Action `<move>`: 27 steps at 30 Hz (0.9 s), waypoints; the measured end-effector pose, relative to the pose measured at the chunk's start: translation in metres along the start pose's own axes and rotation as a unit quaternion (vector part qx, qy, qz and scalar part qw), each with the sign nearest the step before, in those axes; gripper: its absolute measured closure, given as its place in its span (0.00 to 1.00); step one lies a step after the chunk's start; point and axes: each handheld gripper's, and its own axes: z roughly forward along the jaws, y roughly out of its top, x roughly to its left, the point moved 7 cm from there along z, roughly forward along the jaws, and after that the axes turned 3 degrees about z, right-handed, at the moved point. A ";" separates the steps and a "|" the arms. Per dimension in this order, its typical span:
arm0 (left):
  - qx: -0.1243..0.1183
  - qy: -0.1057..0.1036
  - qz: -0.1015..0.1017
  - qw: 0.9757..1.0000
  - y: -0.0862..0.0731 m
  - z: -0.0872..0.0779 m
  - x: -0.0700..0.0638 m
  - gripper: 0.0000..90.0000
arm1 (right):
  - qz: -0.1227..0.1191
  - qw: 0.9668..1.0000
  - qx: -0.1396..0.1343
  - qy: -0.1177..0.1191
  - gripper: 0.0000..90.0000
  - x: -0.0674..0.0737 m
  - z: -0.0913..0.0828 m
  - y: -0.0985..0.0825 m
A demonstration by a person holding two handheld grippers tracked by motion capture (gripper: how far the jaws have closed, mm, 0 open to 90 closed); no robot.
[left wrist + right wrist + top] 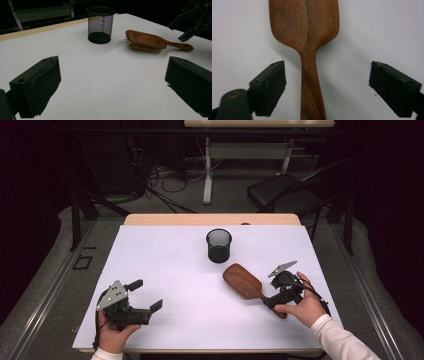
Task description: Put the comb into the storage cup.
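Observation:
A wooden hairbrush (243,280) lies bristles down on the white table (170,270), right of centre, its handle pointing toward the near right. My right gripper (271,298) hangs over that handle; in the right gripper view the handle (311,82) runs between the two jaws, which stand apart with gaps on both sides and do not touch it. My left gripper (148,295) rests near the front left, open, nothing between its jaws. In the left gripper view the hairbrush (150,41) shows its bristles and the right gripper (193,22) hovers by the handle end.
A black mesh cup (219,245) stands upright behind the brush, near the table's far middle; the cup (100,24) looks empty. A black chair (285,192) and desk legs stand on the floor beyond the table.

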 end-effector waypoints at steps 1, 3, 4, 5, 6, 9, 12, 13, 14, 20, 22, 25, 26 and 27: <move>0.000 -0.001 0.000 1.000 0.000 0.000 0.000 0.00 | -0.004 1.000 0.000 0.002 0.17 0.000 0.002 0.001; 0.001 -0.002 0.000 1.000 0.000 0.000 0.000 0.00 | -0.004 1.000 0.007 0.003 0.17 0.001 0.002 0.001; 0.001 -0.004 0.000 1.000 0.000 0.000 0.000 0.00 | -0.005 1.000 0.007 0.003 0.17 0.001 0.004 0.001; 0.001 -0.004 -0.001 1.000 0.000 0.000 0.000 0.00 | -0.006 1.000 0.006 0.004 0.18 0.001 0.005 0.001; 0.001 -0.004 -0.001 1.000 0.000 0.000 0.000 0.00 | -0.004 1.000 0.009 0.005 0.20 0.001 0.005 0.001; 0.002 -0.004 -0.001 1.000 -0.001 0.000 0.000 0.00 | -0.001 1.000 0.002 0.013 0.23 0.003 0.008 0.002; 0.002 -0.004 -0.001 1.000 -0.001 0.001 0.000 0.00 | -0.005 1.000 0.010 0.012 0.25 0.002 0.011 0.002; 0.002 -0.004 -0.002 1.000 -0.001 0.001 0.001 0.00 | -0.003 1.000 0.015 0.011 0.26 0.002 0.011 0.002; 0.002 -0.004 -0.002 1.000 -0.001 0.001 0.001 0.00 | 0.001 1.000 0.012 0.011 0.27 0.003 0.012 0.002; 0.004 -0.002 -0.002 1.000 -0.001 0.001 0.001 0.00 | -0.014 1.000 0.010 0.013 0.33 0.004 0.015 0.004; 0.004 -0.002 -0.002 1.000 -0.002 0.001 0.001 0.01 | -0.016 1.000 0.009 0.015 0.35 0.005 0.016 0.004; 0.004 -0.003 -0.002 1.000 -0.002 0.001 0.001 0.01 | -0.017 1.000 0.011 0.018 0.36 0.007 0.017 0.005; 0.004 -0.003 -0.002 1.000 -0.002 0.001 0.001 0.01 | -0.017 1.000 0.015 0.020 0.37 0.009 0.019 0.004; 0.004 -0.003 -0.002 1.000 -0.002 0.001 0.001 0.00 | -0.017 1.000 0.015 0.020 0.37 0.009 0.019 0.004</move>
